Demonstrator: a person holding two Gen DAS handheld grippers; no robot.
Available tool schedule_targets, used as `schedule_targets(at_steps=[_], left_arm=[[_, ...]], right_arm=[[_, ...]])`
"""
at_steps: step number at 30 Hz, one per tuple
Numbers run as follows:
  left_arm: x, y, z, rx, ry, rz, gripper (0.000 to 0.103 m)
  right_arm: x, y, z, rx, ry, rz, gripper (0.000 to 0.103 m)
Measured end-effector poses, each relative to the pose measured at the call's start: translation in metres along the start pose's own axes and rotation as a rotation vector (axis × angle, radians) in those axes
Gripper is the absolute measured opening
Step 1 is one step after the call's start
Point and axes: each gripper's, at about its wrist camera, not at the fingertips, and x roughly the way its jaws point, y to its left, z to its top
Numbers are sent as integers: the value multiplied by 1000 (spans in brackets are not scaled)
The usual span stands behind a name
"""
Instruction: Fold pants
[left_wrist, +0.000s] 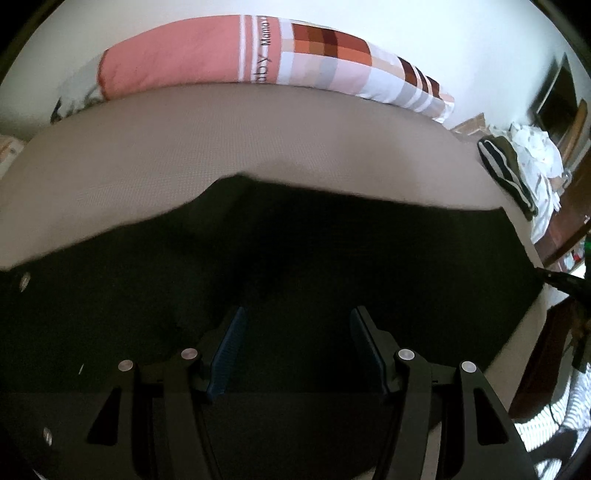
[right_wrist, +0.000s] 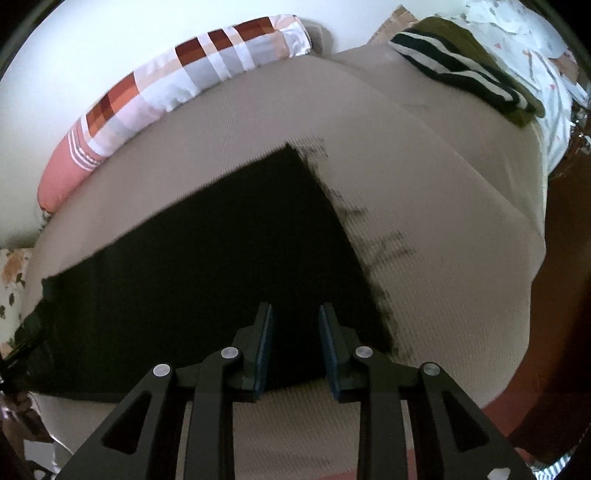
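Black pants (left_wrist: 295, 251) lie flat on a beige bed sheet (left_wrist: 184, 147). My left gripper (left_wrist: 297, 314) hangs over the middle of the dark cloth. It is open, its blue pads wide apart with nothing between them. In the right wrist view the pants (right_wrist: 221, 258) end in a frayed edge (right_wrist: 354, 229) with loose threads on the sheet (right_wrist: 424, 221). Near that end, over the cloth's near edge, my right gripper (right_wrist: 295, 308) is open. Its pads stand a narrow gap apart and hold nothing.
A long pink and checked pillow (left_wrist: 221, 55) lies along the far side against the white wall. A striped dark garment (right_wrist: 461, 70) and white clothes (left_wrist: 539, 155) are piled at the bed's right end. Beyond the bed's right edge is brown furniture (right_wrist: 554, 295).
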Motion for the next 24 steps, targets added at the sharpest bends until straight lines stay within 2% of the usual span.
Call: schedule_targets(at_steps=[2,5,8,11,13,19,20,24], left_arm=[[-9,9,-13,0,3,28,60],[-13,29,-30,-41,13,60,60],[-16,41,-37,-88,-14,15,60],[-18,42,-33,-132,-15,12,60],[-25,44,-31,-162,-50,0,61],[-51,68,-32,-228,-155,88,63],[-54,73,-33,-239,-163,103,63],[-62,101,-43,-286,-176,181,64]], right_arm=[[3,-4,-9,-6,2,-39,21],[1,-13,-10,31,-18,-29,14],[2,-7,-4,22,-3,-65,16],[-4,12,3,-17,-19,-87,22],[-10,31,8,-50,-42,-54,22],[-5,143,26,-232,-33,146,22],[1,172,27,-277,-17,202,22],[22,260,24,-405,23,324,22]])
